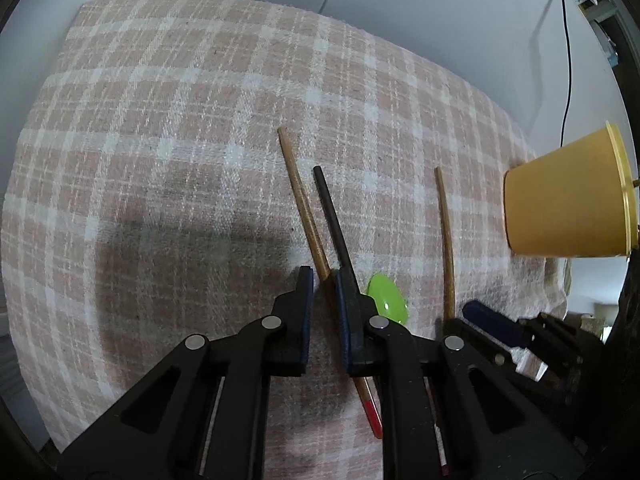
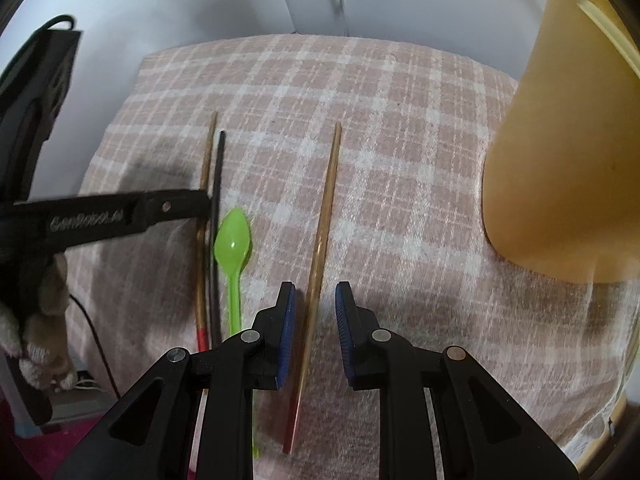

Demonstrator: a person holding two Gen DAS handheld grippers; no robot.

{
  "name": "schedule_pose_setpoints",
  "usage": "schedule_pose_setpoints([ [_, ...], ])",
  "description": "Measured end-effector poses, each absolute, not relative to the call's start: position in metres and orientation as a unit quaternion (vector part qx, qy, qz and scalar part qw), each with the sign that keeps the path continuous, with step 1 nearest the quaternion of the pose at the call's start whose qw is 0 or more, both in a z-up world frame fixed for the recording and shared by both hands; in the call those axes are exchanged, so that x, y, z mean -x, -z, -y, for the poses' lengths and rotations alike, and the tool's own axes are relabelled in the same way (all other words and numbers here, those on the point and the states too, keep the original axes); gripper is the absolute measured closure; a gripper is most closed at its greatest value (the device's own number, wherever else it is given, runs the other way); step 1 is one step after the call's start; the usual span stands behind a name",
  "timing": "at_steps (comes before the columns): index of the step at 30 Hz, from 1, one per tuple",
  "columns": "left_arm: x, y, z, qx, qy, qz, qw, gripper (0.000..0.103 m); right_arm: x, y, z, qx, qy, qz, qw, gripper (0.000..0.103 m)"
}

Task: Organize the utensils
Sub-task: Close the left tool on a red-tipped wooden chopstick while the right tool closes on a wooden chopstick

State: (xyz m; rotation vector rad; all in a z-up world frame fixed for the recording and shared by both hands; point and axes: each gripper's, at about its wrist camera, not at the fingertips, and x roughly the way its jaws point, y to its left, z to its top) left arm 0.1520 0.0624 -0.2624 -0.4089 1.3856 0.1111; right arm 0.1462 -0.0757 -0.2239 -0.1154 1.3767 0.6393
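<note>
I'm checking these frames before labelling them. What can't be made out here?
- Inside of the yellow plastic cup: both views show only its outer wall; the right wrist view cuts its rim at the frame edge.
- Green plastic spoon: in the left wrist view its handle is hidden behind the left gripper.
- Brown wooden chopstick: whether the right gripper pads touch it is unclear.
</note>
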Motion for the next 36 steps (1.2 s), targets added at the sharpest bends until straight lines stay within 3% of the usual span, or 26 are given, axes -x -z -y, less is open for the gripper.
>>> schedule_pose_setpoints([
  [15,-0.164,0.257,-0.095,0.205,-0.074,-0.636,0.741,0.088,-0.175,0.232,0.053,0.079,-0.268,-0.627,0.727,0.084],
  [18,-0.166,0.256,-0.103,0.21,-0.075,-0.628,0.746,0.096,-0.181,0.233,0.049,0.088,-0.261,-0.627,0.728,0.084],
  [22,-0.163,0.255,-0.116,0.231,-0.071,-0.622,0.745,0.099,-0.184,0.234,0.047,0.085,-0.261,-0.625,0.731,0.085],
  [25,-0.154,0.248,-0.128,0.236,-0.071,-0.615,0.749,0.1,-0.185,0.234,0.043,0.083,-0.277,-0.626,0.724,0.097],
  [36,-0.118,0.193,-0.147,0.229,-0.063,-0.583,0.777,0.1,-0.178,0.197,0.038,0.055,-0.325,-0.604,0.726,0.099],
])
